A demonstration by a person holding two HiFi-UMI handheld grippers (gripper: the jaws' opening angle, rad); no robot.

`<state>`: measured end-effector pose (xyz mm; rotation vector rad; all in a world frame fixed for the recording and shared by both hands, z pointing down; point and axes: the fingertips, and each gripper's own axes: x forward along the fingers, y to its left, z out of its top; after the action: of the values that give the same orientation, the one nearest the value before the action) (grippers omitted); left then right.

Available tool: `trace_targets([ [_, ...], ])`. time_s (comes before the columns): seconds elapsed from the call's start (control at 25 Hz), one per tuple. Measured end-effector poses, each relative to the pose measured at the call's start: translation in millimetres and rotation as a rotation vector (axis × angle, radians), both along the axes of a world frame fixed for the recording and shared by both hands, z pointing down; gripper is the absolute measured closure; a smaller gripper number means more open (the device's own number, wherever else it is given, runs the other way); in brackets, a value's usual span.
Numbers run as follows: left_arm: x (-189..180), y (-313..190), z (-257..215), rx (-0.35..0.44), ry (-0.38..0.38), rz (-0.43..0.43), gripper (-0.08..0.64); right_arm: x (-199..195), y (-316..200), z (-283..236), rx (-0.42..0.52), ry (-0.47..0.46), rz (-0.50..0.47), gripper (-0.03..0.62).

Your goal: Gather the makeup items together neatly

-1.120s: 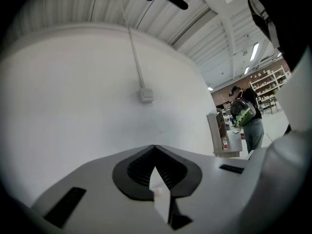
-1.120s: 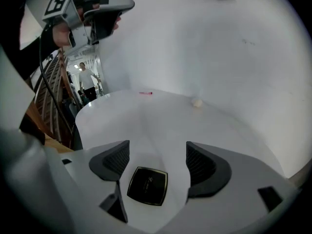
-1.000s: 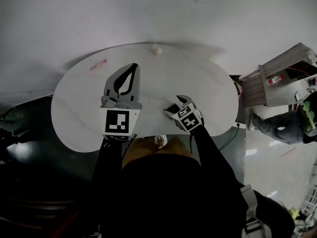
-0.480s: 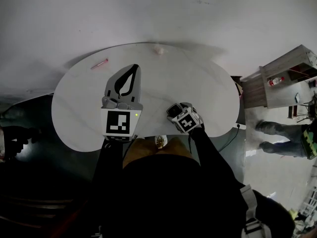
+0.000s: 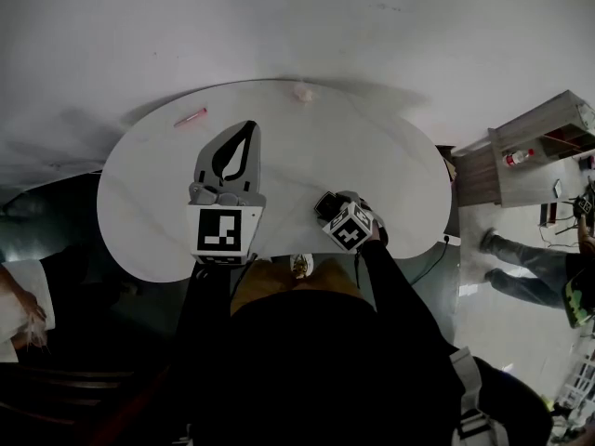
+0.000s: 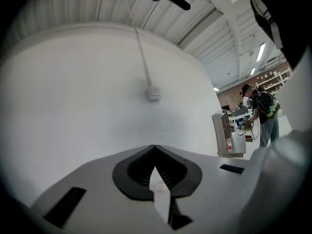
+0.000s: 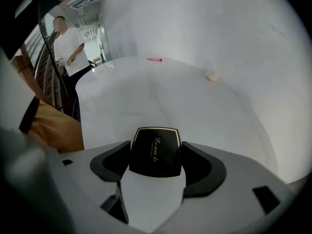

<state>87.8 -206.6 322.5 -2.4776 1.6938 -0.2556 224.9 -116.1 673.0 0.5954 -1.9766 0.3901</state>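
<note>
A black compact (image 7: 155, 156), a rounded square case with a thin pale rim and fine gold script on its lid, sits lid up between the two jaws of the right claw (image 7: 156, 148), which press on its left and right edges; in the head view it (image 5: 324, 204) shows near the front edge of the white tabletop (image 5: 372, 156). A slim pink tube (image 5: 191, 117) lies flat at the far left of the tabletop, close to its rim, well apart from the compact. A pale pink lump (image 5: 303, 92), small and rounded, rests at the far middle edge; the pictures are too coarse to tell what kind of item it is.
</note>
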Motion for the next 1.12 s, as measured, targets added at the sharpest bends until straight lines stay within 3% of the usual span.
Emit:
trace_targets([
  [0.24,-19,2,0,0.001,0.004,-0.033,0.546,-22,-24,-28,0.107,-0.037,-0.02,0.245],
  [0.48,-44,7,-3,0.007,0.009,-0.084,0.546,-63,-42,-62,0.18,-0.094,-0.102,0.245],
  [0.88,-118,29,-10,0.021,0.017,-0.232,0.546,-172,-40,-100,0.222,-0.189,-0.304,0.245],
  [1.12,-179,48,-5,0.003,0.008,-0.332,0.546,-243,-28,-99,0.208,-0.194,-0.447,0.245],
])
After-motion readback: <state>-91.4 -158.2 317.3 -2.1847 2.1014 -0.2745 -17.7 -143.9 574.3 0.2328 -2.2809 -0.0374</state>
